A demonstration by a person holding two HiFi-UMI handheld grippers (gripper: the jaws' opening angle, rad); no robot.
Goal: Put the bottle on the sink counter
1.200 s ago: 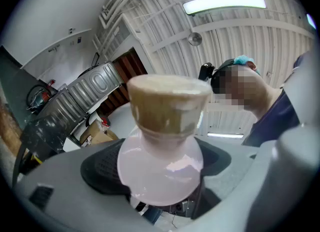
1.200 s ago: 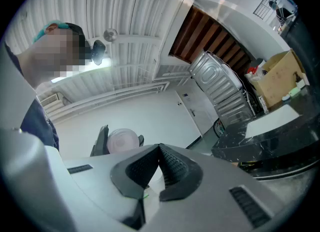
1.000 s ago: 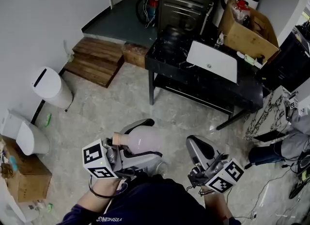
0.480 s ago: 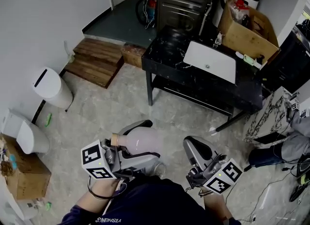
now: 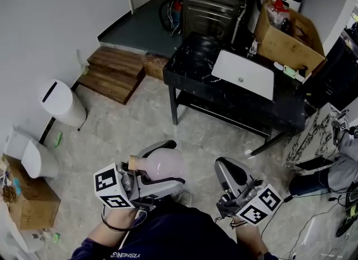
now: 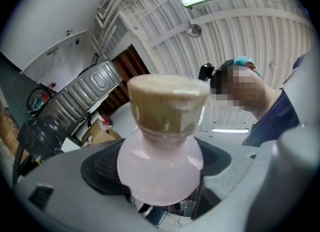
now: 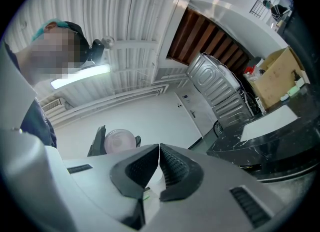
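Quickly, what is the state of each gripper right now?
Left gripper: shut on the pink bottle.
Right gripper: shut, holding nothing.

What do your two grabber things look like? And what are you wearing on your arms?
The left gripper and the right gripper are chunky light grey plastic claws. Each carries a white cube with black square markers. Inside the jaws sit dark ribbed pads. The person wears a dark blue sleeve, and a thin black cord loops by the left wrist.

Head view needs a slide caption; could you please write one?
Left claw grips pink bottle; right claw shut; sink counter ahead.
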